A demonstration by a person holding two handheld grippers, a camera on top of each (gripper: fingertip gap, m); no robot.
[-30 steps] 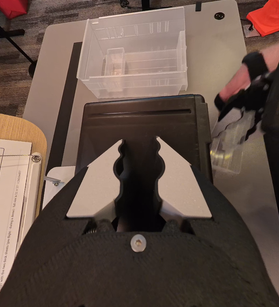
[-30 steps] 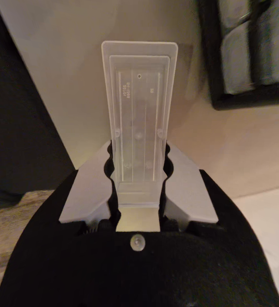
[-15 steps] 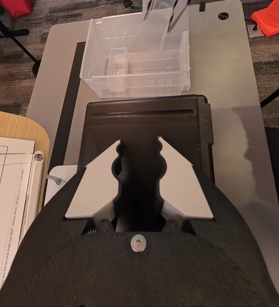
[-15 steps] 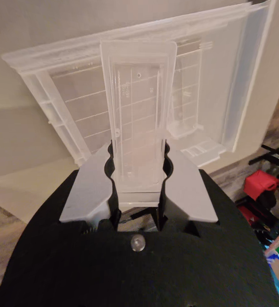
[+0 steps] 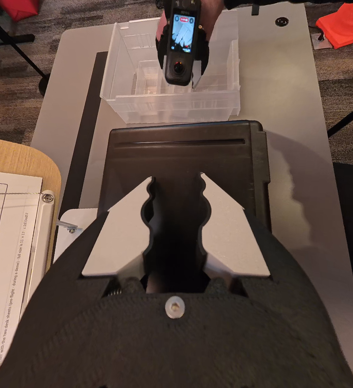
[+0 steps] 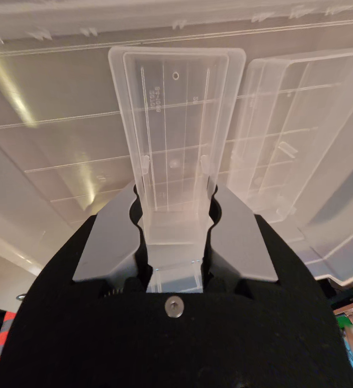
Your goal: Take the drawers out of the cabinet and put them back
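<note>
The black cabinet (image 5: pixel 184 155) stands on the grey table, seen from above. My left gripper (image 5: pixel 176 178) is open and empty, hovering over the cabinet's top. A large clear bin (image 5: pixel 171 100) sits beyond the cabinet with one small clear drawer (image 5: pixel 148 84) lying in it. My right gripper (image 6: pixel 174 189) is shut on a second small clear drawer (image 6: pixel 175 130) and holds it inside the large bin (image 6: pixel 56 126), beside the first drawer (image 6: pixel 286 136). In the left wrist view the right gripper shows as a hand with a black camera (image 5: pixel 179 46) over the bin.
A wooden side table (image 5: pixel 20 163) with a printed sheet (image 5: pixel 5 252) is at the left. A white bracket (image 5: pixel 72 222) lies by the cabinet. An orange cloth (image 5: pixel 345 27) lies on the floor at far right. Bare grey table (image 5: pixel 286 94) lies right of the bin.
My right gripper has carried the small clear drawer from beside the cabinet up over the large bin and down into it. My left gripper has stayed open over the cabinet.
</note>
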